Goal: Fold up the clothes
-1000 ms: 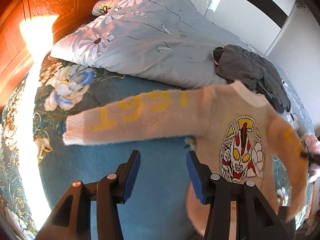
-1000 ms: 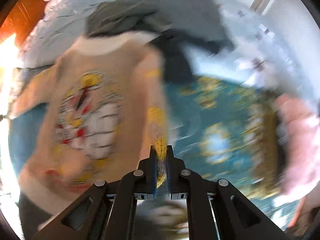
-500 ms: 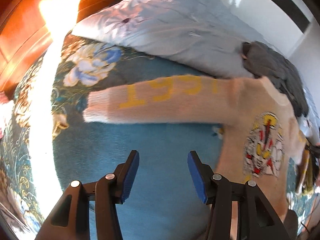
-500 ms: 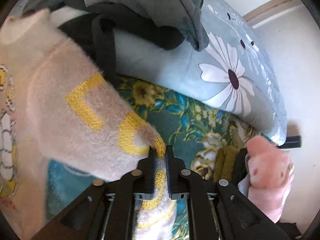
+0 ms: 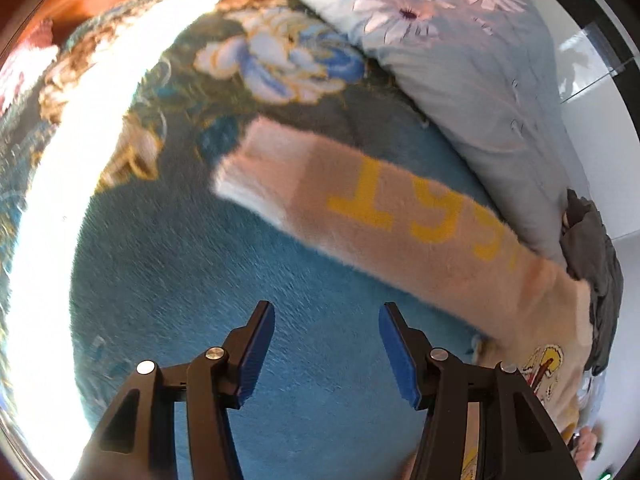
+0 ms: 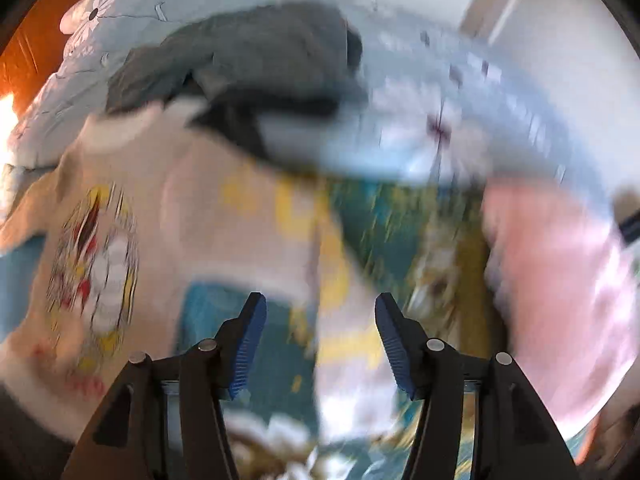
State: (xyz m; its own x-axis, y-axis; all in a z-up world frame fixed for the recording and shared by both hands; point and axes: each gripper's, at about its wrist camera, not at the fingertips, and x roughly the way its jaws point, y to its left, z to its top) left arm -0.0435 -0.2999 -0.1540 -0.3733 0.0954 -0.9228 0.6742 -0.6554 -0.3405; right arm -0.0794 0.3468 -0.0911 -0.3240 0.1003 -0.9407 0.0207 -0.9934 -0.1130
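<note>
Grippers first: my left gripper (image 5: pixel 326 350) stands open with nothing between its blue pads, and it hangs over bare blue blanket (image 5: pixel 200 280). My right gripper (image 6: pixel 318 344) is open too; in its blurred view a strip of sleeve (image 6: pixel 340 292) with yellow marks lies in the gap between the pads, but the pads do not close on it.

From the left gripper, the other sleeve (image 5: pixel 380 216) lies ahead and a little to the right, flat on the blanket. Its long axis runs from the pale cuff (image 5: pixel 256 168) at upper left down to the shoulder at lower right, where it joins the body of the sweater (image 6: pixel 132 216). So the cuff points away from the body, toward the flowered edge of the blanket. For this sleeve my left gripper is the nearer one.

The sweater lies face up, its picture (image 6: pixel 96 264) showing, the collar toward the duvet (image 5: pixel 472 80) and the grey clothes (image 6: pixel 248 52). Both sleeves are spread out from the body, not laid across it. I judge that the fold turns on the cuff: it must travel along the sleeve's axis, toward the body.
</note>
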